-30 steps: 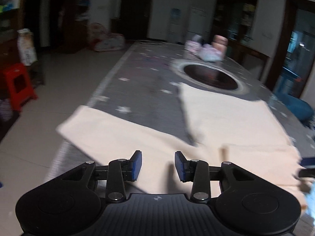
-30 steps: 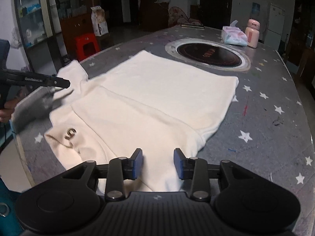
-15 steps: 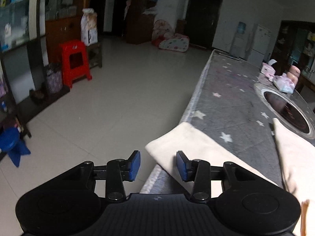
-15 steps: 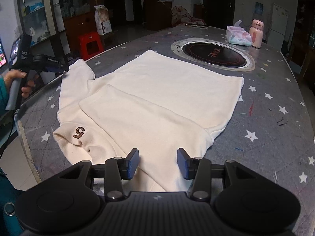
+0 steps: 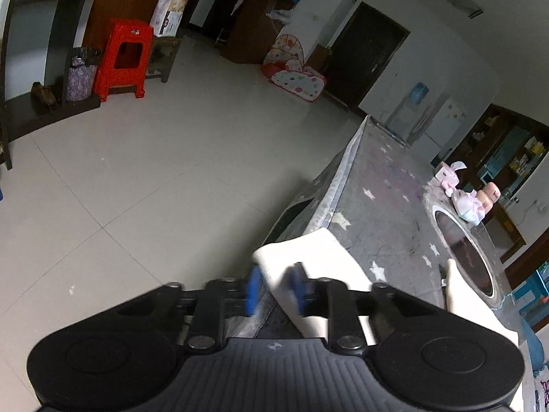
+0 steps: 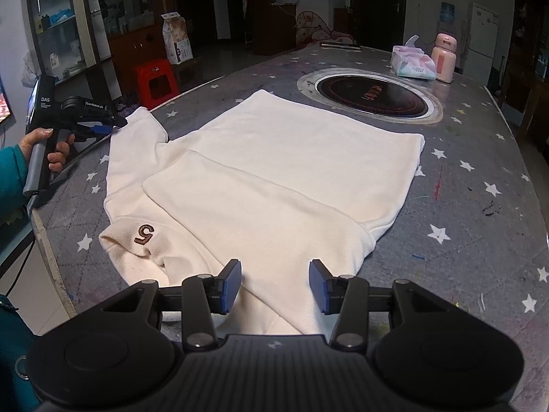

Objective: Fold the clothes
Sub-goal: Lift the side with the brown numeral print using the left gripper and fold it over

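Closing on the cuff end of the sleeve (image 5: 302, 257) at the table's edge, the left gripper (image 5: 274, 292) has the cream cloth between its blurred blue pads, though whether they already pinch it I cannot tell. If they catch only the lip, the sleeve could slip free when lifted. Right of it, across the star-patterned table (image 6: 480, 178), the cream sweatshirt (image 6: 274, 171) lies flat at frame centre, one sleeve already folded across the body. Lower centre, the right gripper (image 6: 274, 286) hovers with jaws parted over the near edge, gripping nothing. Only the right view shows the whole garment and the hand (image 6: 44, 147) on the left tool.
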`<state>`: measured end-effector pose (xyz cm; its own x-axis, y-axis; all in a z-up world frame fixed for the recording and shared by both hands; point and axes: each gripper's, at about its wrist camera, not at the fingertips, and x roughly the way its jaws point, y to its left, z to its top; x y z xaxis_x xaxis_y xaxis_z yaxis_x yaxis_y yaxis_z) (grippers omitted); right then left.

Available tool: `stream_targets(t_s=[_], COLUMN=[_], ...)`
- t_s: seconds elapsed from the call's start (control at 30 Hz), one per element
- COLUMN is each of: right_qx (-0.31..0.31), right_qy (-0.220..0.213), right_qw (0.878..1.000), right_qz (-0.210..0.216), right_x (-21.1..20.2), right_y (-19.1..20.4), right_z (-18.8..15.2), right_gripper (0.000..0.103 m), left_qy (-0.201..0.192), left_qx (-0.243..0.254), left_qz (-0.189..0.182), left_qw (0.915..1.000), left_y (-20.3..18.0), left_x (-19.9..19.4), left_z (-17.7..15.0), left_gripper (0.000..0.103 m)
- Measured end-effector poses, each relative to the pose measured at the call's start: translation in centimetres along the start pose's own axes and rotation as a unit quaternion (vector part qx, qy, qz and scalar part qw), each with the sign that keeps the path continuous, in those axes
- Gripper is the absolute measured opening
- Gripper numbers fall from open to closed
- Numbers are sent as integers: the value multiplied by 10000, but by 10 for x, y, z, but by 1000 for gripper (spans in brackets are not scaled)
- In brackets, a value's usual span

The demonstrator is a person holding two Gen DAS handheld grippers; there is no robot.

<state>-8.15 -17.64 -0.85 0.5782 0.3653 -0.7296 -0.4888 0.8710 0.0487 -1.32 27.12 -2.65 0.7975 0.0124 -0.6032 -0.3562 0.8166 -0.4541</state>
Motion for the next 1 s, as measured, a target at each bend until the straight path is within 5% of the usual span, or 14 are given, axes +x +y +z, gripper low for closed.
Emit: stream_targets(t_s=[0.23, 0.5, 0.77, 1.0], right_qx=[46, 238, 459, 606], right_qy=[-96, -223, -312, -336], right_qw=[9999, 9995, 9984, 9976], right_qz=[0, 55, 72, 33], right_x=[-4, -10, -15, -17], right_y=[-1, -8, -19, -27], right_z=[0, 0, -3, -6], right_gripper=[44, 44, 44, 43], left_qy=[-253, -185, 224, 895], left_qx=[303, 1012, 1855, 2449], left_qz=[-260, -1449, -2682, -3243], left_qw=[9989, 9841, 9451, 9093], left_y=[-28, -104, -184, -226], left_x=[-20, -61, -84, -76], left_z=[2, -12, -52, -101], left_gripper=[7, 7, 7, 7])
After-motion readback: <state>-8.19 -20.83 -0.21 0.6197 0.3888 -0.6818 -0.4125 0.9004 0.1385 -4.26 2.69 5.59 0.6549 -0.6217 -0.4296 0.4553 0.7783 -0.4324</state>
